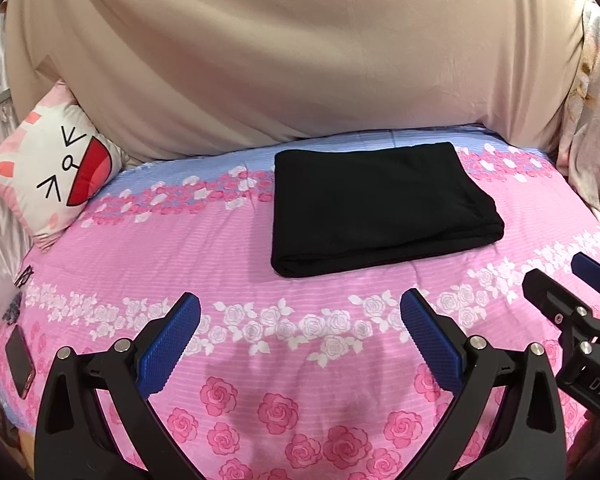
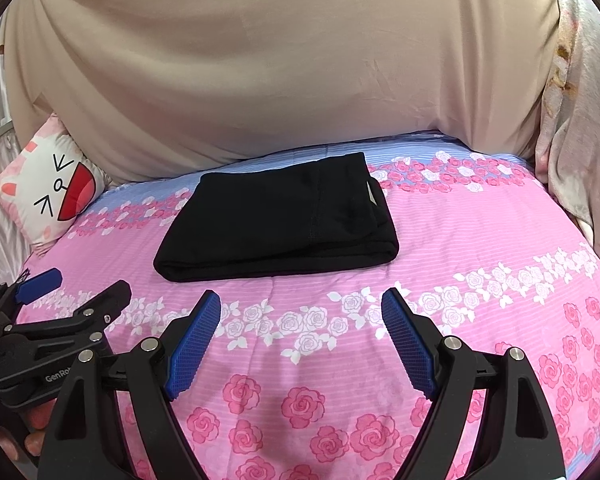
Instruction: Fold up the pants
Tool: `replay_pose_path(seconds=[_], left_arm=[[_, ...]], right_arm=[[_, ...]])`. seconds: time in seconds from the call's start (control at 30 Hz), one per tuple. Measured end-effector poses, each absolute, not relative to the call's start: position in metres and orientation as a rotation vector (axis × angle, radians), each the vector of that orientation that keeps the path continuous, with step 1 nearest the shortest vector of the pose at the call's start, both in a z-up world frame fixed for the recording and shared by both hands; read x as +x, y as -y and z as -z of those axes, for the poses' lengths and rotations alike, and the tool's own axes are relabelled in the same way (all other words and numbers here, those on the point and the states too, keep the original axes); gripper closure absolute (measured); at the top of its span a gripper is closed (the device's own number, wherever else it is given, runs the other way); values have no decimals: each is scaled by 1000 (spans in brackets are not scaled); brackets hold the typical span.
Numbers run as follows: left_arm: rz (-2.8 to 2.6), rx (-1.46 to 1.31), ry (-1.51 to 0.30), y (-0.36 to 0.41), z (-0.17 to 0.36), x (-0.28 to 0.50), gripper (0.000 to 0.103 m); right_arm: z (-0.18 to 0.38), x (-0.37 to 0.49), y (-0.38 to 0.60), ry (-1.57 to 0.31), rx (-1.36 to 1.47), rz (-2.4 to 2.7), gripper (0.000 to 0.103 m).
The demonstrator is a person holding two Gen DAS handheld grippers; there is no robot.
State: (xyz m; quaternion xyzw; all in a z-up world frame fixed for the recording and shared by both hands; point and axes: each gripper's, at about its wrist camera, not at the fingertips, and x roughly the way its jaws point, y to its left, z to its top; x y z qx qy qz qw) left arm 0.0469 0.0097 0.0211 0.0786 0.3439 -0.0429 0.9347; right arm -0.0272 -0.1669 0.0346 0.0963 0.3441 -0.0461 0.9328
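— Black pants [image 1: 380, 208] lie as a compact folded rectangle on the bed [image 1: 220, 248], toward its far side; we judge the folding done.

— Agreed. We hold the left tongs [image 1: 300, 320] and right tongs [image 2: 300, 316] spread wide, pinching nothing, well short of the bundle (perhaps only a final tidy remains).

— Around us: rose-print pink bedspread, a cat-face cushion [image 1: 56, 168] at left, beige drape [image 1: 280, 60] behind, a phone [image 1: 20, 360] near the edge.

Left gripper [image 1: 300, 312]: black plastic frame, blue ribbed pads, silver round pivot pins, small screws. Right gripper [image 2: 301, 308]: same build. White lettering "GenRo…" on the left gripper's body, "DAS" on the right's. Bare fingers [image 2: 34, 436] below the "GenRo…" lettering.
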Motion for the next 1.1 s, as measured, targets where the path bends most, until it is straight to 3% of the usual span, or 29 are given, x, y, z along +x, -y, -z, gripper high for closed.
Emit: replay_pose_path(seconds=[0.3, 1.1], left_arm=[[113, 151, -784, -7, -10, 52, 5], [94, 134, -774, -17, -11, 49, 5]], right_arm=[[-36, -31, 168, -704, 198, 106, 23], [-35, -29, 163, -714, 186, 101, 23]])
